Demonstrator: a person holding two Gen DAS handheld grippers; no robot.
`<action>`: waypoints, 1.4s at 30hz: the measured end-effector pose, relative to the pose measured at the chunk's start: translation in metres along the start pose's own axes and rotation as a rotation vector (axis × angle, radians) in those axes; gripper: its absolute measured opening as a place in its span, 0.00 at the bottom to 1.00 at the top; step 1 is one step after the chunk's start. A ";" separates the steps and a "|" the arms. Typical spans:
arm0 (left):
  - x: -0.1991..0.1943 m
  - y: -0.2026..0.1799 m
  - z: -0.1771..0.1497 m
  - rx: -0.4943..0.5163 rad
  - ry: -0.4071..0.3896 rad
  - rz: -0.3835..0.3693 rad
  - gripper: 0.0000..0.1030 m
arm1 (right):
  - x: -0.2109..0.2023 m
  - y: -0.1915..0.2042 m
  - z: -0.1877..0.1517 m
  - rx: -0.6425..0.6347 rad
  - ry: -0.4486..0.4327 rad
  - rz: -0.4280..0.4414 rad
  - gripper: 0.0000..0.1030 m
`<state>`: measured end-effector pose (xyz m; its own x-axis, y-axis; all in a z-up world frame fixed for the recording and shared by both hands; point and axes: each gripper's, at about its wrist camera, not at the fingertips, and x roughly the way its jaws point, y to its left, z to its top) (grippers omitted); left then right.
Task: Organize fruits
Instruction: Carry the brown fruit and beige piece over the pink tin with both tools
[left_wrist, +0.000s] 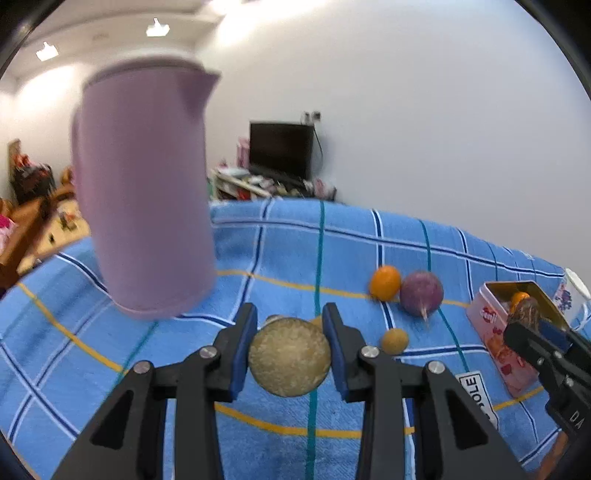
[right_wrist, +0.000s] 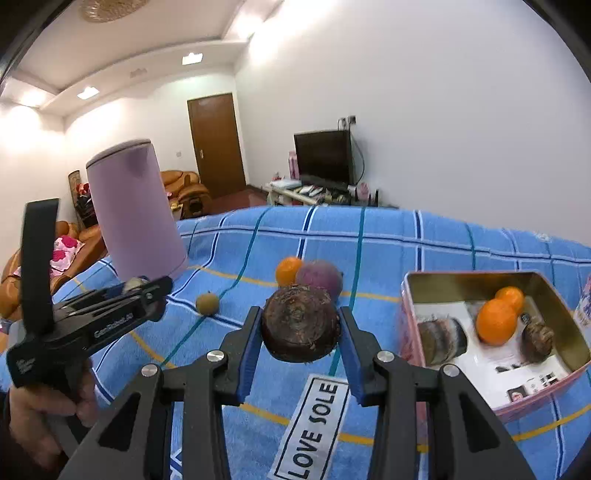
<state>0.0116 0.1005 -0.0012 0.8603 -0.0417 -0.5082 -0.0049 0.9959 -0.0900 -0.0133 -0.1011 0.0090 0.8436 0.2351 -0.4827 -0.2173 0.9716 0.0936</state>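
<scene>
Step in hand: loading tin. Left gripper clamps pale round fruit, lifted above blue cloth. Right gripper clamps dark brown fruit, just left of tin. Next, by judgement: carry both rightward over tin, release inside.

A blue checked cloth with white, navy, teal and yellow lines covered the surface; what was under it could not be seen. At about nine o'clock stood a tall lilac jug. Near the middle an orange touched a purple round fruit, and a small tan fruit lay apart toward eight o'clock. At three o'clock sat an open pink tin. Beyond it was perhaps a white mug, mostly cut off. A label reading LOVE SOLE lay at six o'clock.
</scene>
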 end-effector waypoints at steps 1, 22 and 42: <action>-0.004 -0.003 -0.001 0.006 -0.012 0.008 0.37 | -0.003 0.000 0.000 -0.002 -0.009 0.003 0.41; -0.021 -0.055 -0.015 0.085 0.002 0.011 0.37 | -0.015 -0.014 -0.002 -0.001 -0.015 0.029 0.41; -0.026 -0.108 -0.023 0.147 0.023 -0.022 0.37 | -0.036 -0.052 -0.002 0.008 -0.030 -0.038 0.41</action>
<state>-0.0223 -0.0078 0.0017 0.8474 -0.0642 -0.5270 0.0901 0.9957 0.0236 -0.0334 -0.1603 0.0194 0.8653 0.1989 -0.4601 -0.1810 0.9800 0.0831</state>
